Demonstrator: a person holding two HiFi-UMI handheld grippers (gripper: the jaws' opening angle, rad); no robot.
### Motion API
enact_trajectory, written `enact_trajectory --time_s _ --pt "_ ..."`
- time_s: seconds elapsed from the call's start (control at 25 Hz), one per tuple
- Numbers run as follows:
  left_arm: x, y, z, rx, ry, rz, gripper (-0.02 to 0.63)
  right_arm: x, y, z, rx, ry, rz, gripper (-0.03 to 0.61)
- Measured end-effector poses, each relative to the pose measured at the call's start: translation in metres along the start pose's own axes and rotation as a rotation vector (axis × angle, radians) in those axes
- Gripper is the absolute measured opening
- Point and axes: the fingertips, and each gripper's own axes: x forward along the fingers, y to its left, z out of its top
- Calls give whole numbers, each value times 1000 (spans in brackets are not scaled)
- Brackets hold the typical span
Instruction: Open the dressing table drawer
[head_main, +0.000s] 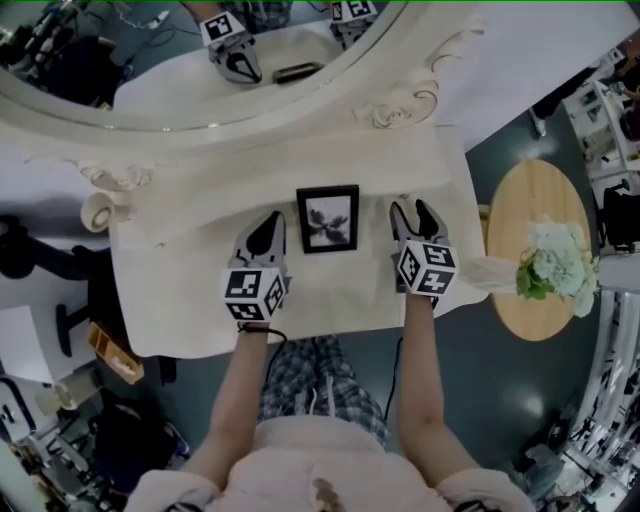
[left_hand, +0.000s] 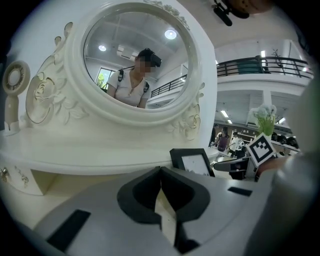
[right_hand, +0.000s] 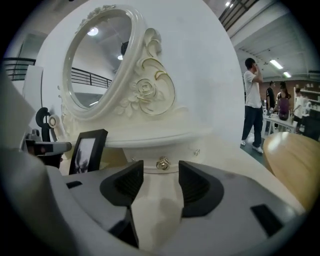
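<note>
On the tabletop (head_main: 180, 300) just right of the photo frame (head_main: 328, 219): approach to the drawer knob, drawer still closed.

Right tongs (head_main: 415, 212) stand right of the photo frame with jaws apart and nothing between the pads. The small gold knob (right_hand: 162, 163) sits ahead, centred in the gap but not touched. The drawer (right_hand: 182, 159) lies behind and to the right of the frame, under the mirror (head_main: 150, 60) base, its front flush. Left tongs (head_main: 268, 225) rest left of the frame, tips closed together and empty. Judged step: reaching for the handle. The next move calls for advancing the right tongs until the pads flank the knob, closing firmly, then pulling straight back. The knob is small, so a slip is possible.
</note>
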Motion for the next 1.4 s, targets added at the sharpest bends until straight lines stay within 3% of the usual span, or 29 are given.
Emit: enact_trajectory --time_s 0.16,0.48,1.4 --pt "1 -3 -2 7 4 0 28 13 -2 -3 -7 36 15 230" --pt "-5 -6 -5 11 7 -7 28 23 -4 -9 -16 70 0 116" --pt "-17 -14 -14 2 17 -15 28 -7 -5 -27 -11 79 -28 104"
